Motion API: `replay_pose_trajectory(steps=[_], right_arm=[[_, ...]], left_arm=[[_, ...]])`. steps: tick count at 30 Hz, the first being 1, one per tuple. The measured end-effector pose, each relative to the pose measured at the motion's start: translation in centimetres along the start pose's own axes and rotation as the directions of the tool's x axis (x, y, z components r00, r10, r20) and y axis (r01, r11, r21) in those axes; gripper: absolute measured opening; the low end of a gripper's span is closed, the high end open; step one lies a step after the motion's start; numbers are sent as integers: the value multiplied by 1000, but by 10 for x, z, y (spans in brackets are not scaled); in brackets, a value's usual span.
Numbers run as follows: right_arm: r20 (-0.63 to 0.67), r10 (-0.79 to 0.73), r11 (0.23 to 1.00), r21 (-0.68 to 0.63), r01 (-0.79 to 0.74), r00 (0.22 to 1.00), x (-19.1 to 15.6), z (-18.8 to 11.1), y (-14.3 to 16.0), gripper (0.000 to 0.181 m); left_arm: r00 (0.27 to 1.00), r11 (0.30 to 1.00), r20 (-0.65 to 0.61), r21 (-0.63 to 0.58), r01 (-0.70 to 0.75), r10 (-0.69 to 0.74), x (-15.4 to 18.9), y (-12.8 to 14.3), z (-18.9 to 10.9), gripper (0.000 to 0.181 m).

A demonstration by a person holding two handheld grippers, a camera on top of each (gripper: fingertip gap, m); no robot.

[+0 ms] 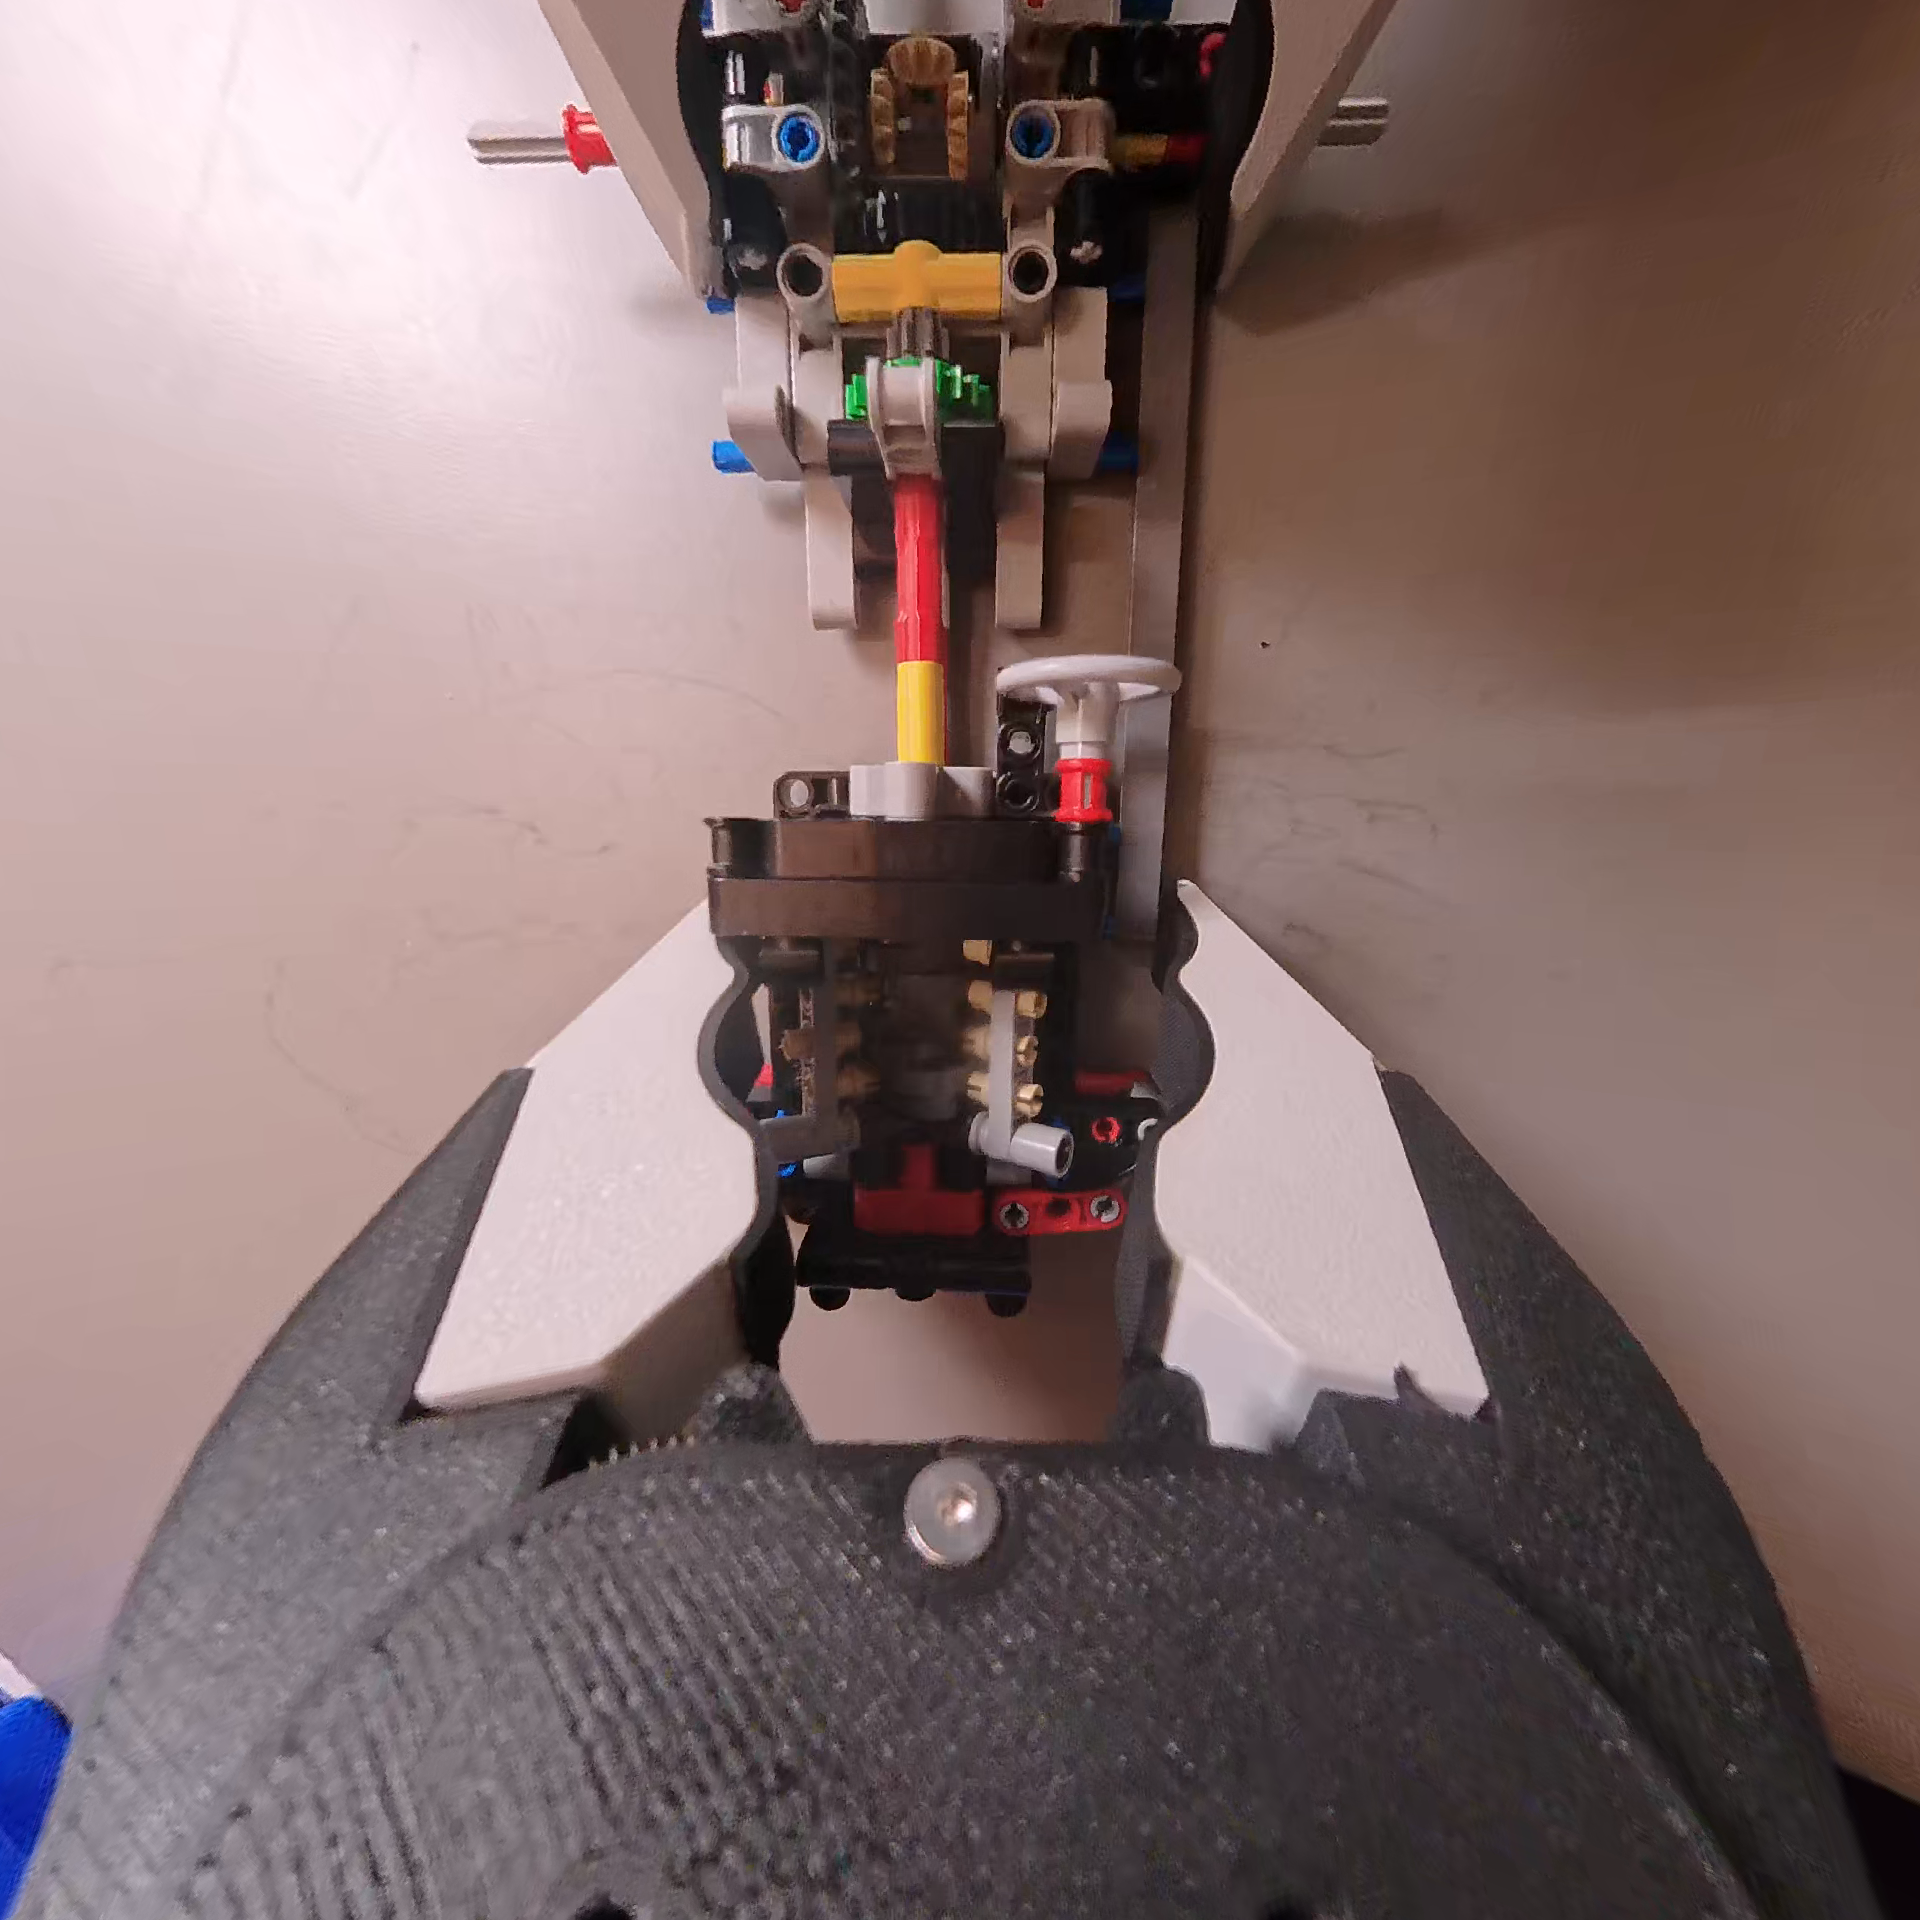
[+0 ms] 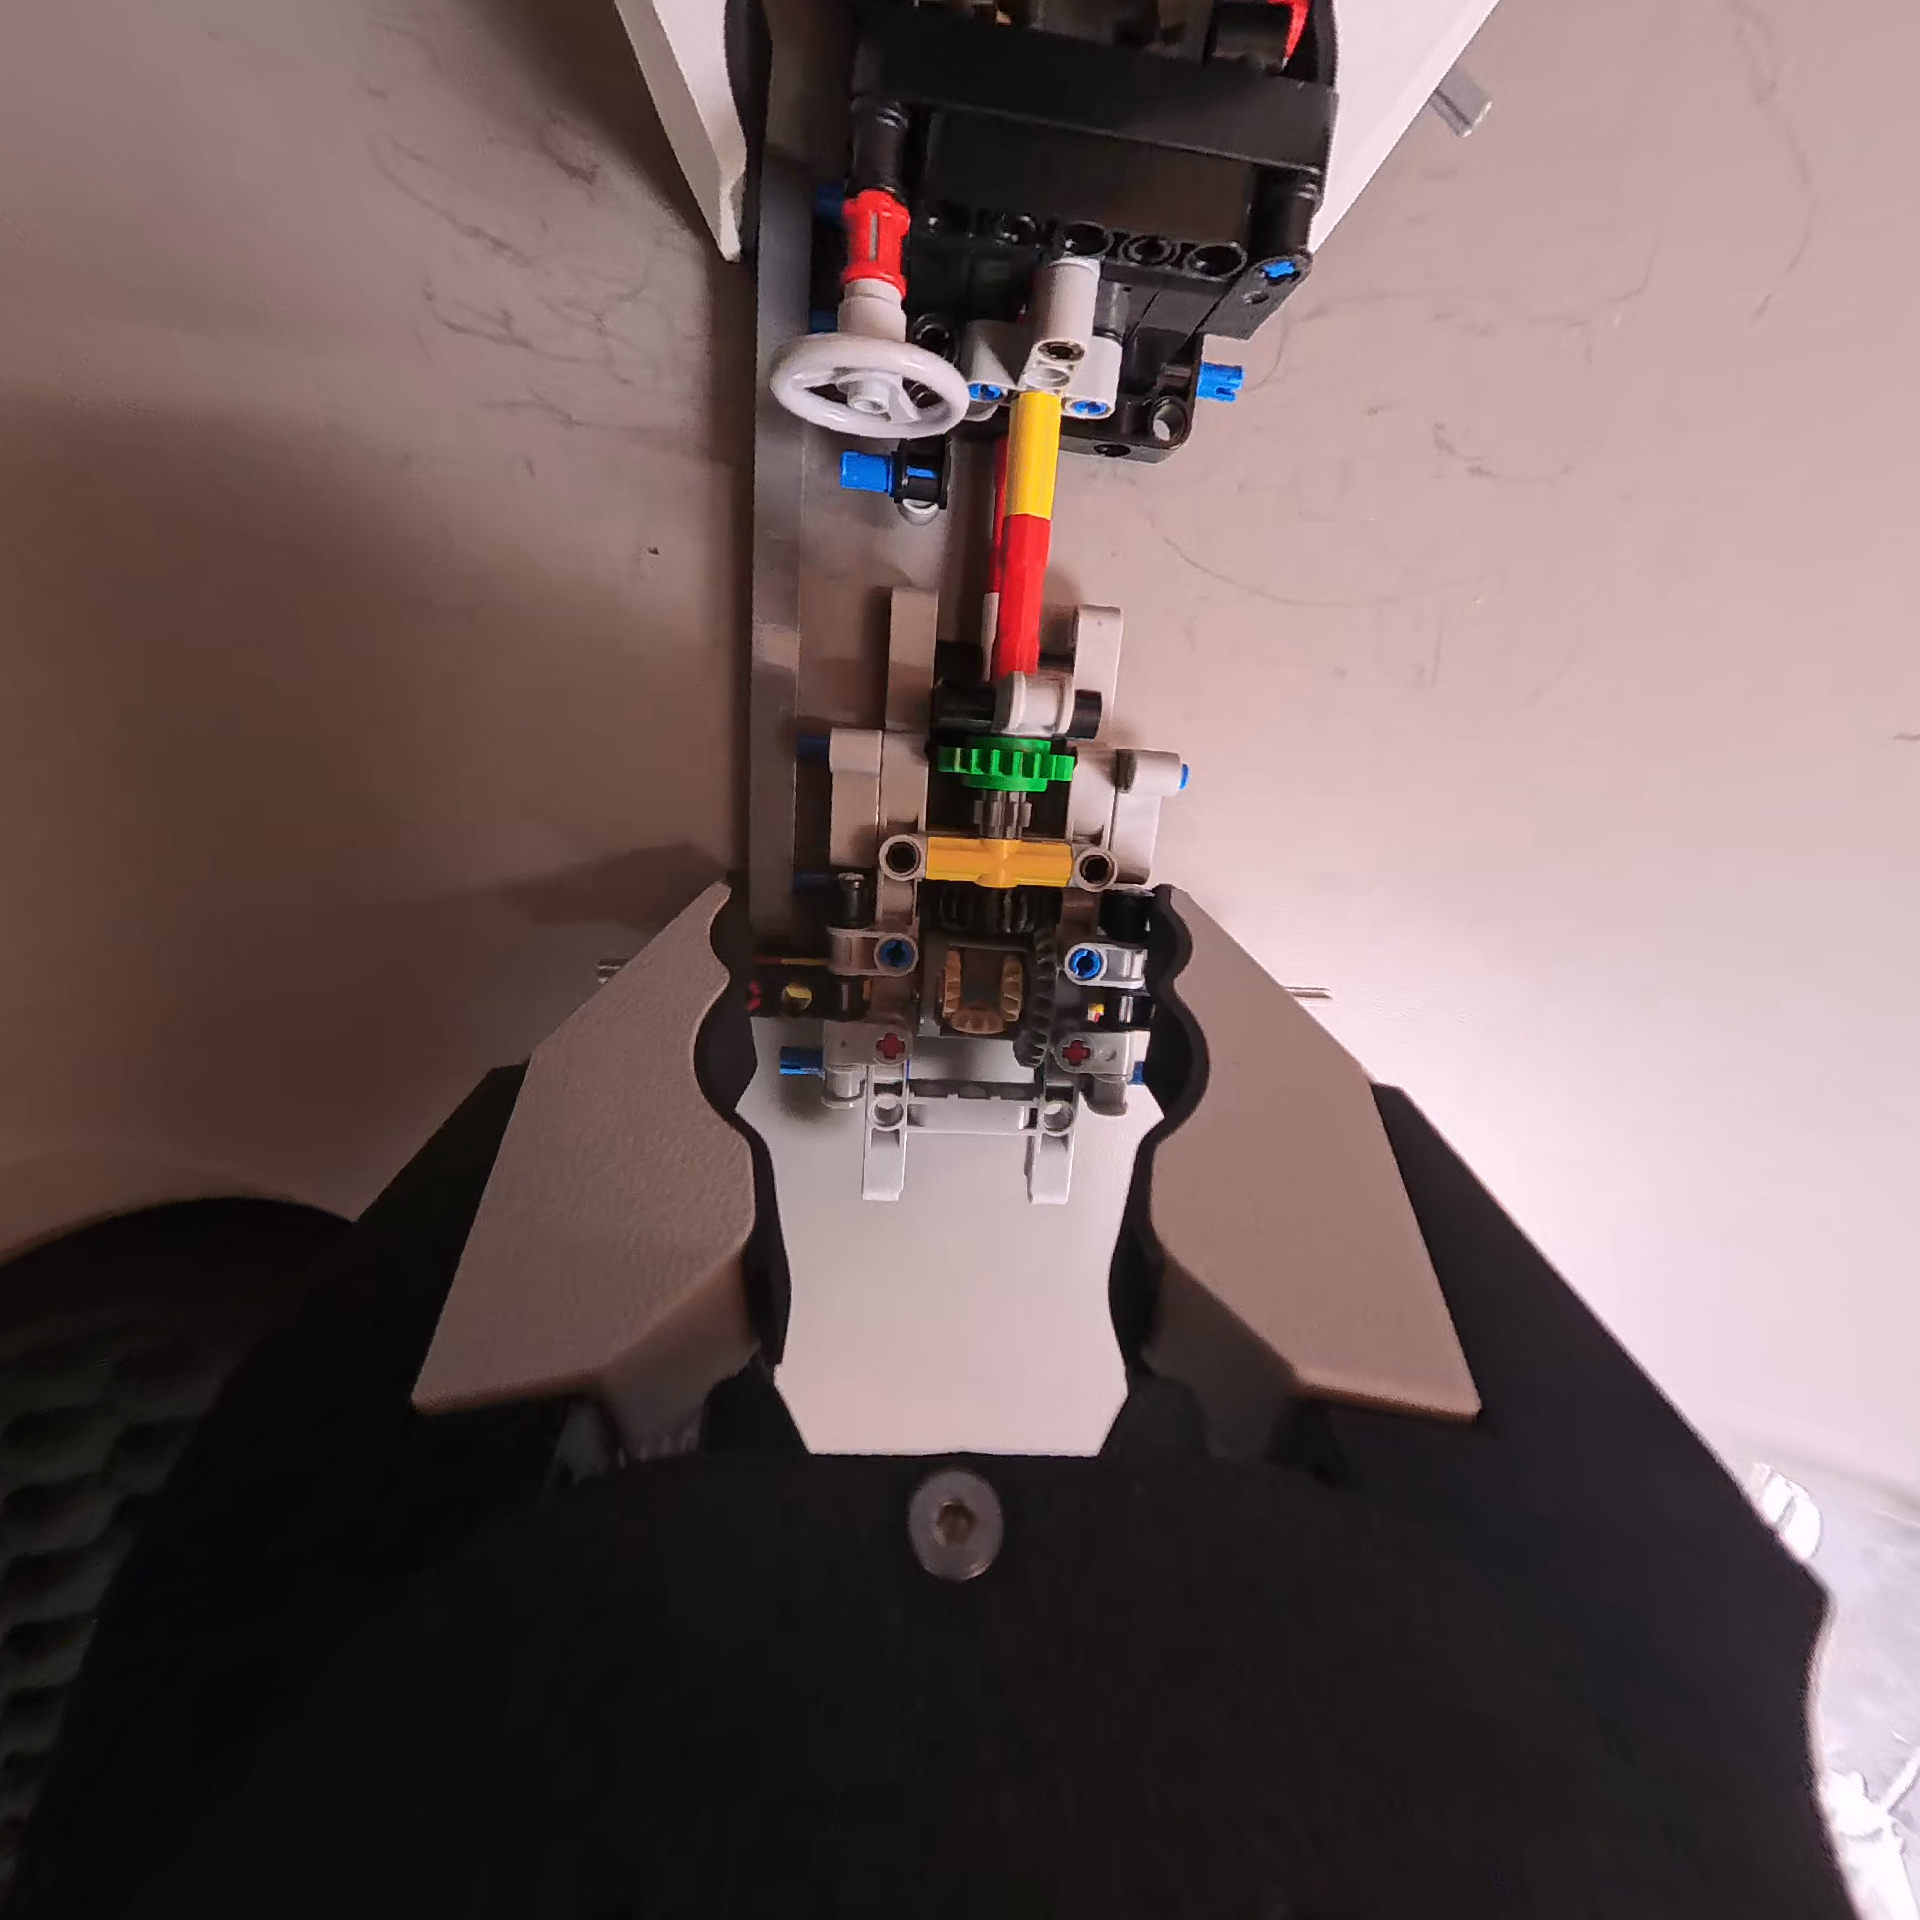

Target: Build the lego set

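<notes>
A long Lego Technic chassis [image 1: 920, 561] hangs between my two grippers above a beige table. It has a red and yellow axle down the middle, a green gear [image 2: 1003, 767] and a white steering wheel [image 1: 1088, 675]. My left gripper [image 1: 951, 1039] is shut on the black engine end. My right gripper [image 2: 945, 987] is shut on the grey differential end, next to a yellow connector [image 2: 997, 860]. Each gripper's white fingers [image 1: 634, 135] also show at the top of the other view [image 2: 691, 114].
The beige table [image 1: 312, 623] lies under and around the model. A grey axle with a red bush [image 1: 582, 138] sticks out sideways at the far end. A blue object [image 1: 26, 1756] shows at the bottom left corner. A dark sleeve [image 2: 104, 1403] fills the lower left of the right wrist view. Tip to tip, the grippers are about 10 cm apart.
</notes>
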State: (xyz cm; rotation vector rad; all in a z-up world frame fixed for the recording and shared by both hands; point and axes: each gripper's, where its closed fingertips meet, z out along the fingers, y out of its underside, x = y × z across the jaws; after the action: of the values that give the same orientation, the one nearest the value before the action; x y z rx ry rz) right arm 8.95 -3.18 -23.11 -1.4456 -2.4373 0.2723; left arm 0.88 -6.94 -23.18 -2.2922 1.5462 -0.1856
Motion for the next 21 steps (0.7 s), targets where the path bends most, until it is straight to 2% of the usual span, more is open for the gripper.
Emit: replay_pose_trajectory(steps=[10,14,18,21], right_arm=[[-12,48,996,70,-47,999,-1,1,-4,73],[-9,80,993,86,-79,997,0,1,-4,73],[1,94,992,85,-94,996,0,2,-3,73],[8,89,993,82,-89,996,0,2,-3,74]], left_arm=[[999,998,43,53,-27,25,1,-1,-2,74],[997,998,57,46,-45,42,0,-1,-2,76],[998,999,52,2,-36,36,-3,6,-4,90],[999,1000,35,-16,-22,23,-3,7,-4,85]])
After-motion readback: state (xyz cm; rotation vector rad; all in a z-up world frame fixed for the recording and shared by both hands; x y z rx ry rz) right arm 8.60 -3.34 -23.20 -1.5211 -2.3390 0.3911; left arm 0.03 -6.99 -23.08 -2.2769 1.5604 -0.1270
